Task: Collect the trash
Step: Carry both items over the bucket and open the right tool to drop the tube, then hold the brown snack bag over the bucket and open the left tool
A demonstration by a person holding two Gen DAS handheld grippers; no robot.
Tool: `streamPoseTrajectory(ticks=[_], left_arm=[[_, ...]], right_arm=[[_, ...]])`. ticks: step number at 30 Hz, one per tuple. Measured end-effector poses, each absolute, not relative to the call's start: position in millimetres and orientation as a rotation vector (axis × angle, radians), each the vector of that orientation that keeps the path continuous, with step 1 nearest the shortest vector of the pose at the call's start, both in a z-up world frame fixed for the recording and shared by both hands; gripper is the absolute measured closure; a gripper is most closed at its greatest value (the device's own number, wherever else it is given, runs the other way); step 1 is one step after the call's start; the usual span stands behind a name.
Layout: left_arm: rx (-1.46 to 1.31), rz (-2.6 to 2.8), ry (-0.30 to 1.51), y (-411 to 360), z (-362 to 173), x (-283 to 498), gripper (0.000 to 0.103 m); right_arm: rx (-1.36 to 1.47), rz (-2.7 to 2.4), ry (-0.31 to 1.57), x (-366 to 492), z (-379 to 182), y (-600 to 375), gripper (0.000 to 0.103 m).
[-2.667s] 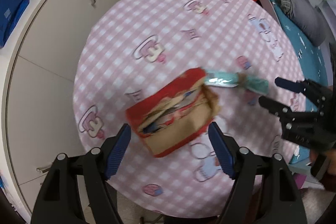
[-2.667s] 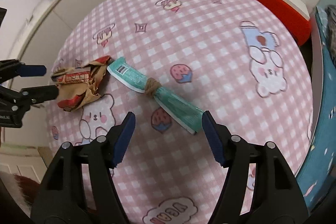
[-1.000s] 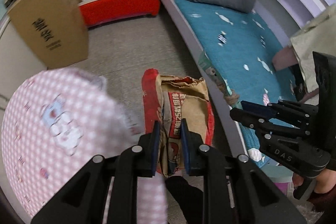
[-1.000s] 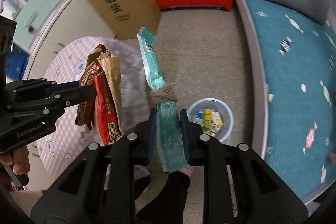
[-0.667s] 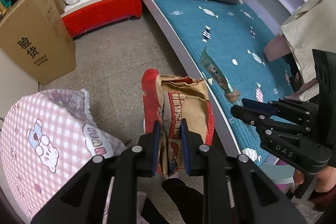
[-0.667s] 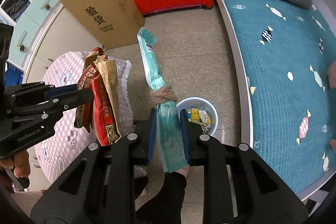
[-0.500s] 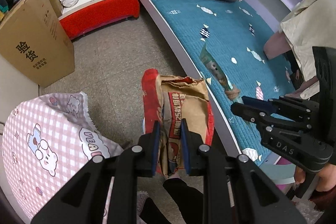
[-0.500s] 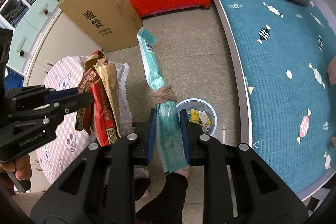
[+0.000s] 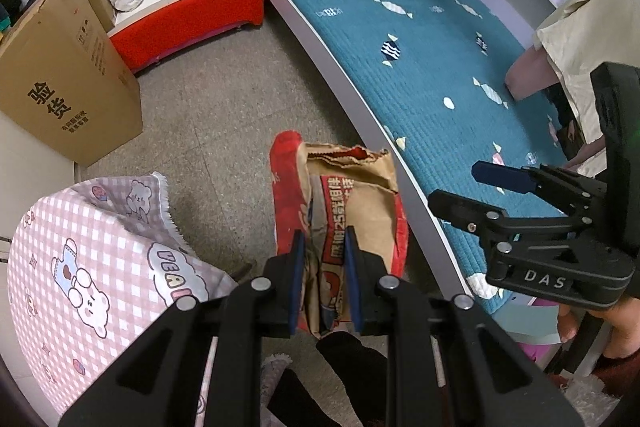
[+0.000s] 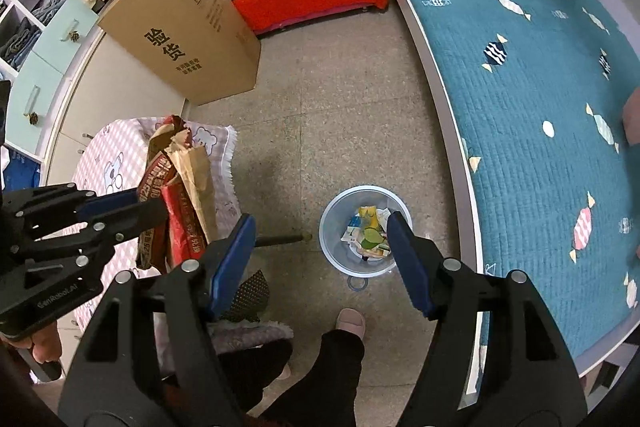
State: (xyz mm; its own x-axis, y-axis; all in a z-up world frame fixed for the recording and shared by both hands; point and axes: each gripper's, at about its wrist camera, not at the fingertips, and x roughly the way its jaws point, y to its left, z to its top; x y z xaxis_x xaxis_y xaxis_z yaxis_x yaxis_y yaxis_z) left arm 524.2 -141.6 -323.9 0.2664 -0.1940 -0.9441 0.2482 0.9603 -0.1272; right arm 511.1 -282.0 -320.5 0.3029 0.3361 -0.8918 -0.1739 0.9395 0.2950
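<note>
My left tongs (image 9: 322, 259) are clamped on the crumpled red and brown snack bag (image 9: 344, 203), which I am holding in the air over the floor (image 9: 224, 115), between the pink checked tabletop (image 9: 88, 259) and the bed (image 9: 432, 67). My right tongs (image 10: 320, 259) have just been opening and now stand wide with nothing between the pads. They point down at the small clear trash bin (image 10: 366, 227) on the floor, just beside the bed frame. The bin holds several wrappers; I cannot pick out the green one among them. The person's slippered foot (image 10: 350, 321) stands near the bin. A cardboard box (image 10: 188, 27) leans by the cupboard.
</note>
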Motion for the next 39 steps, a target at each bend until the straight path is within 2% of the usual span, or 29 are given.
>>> streamPoseTrajectory(ticks=[39], left_arm=[[0.129,-0.362,1.315,-202.7,-342.1,545.1,0.084]], right_arm=[[0.277,0.208,1.210,489.5,-324.2,-350.1,0.033]])
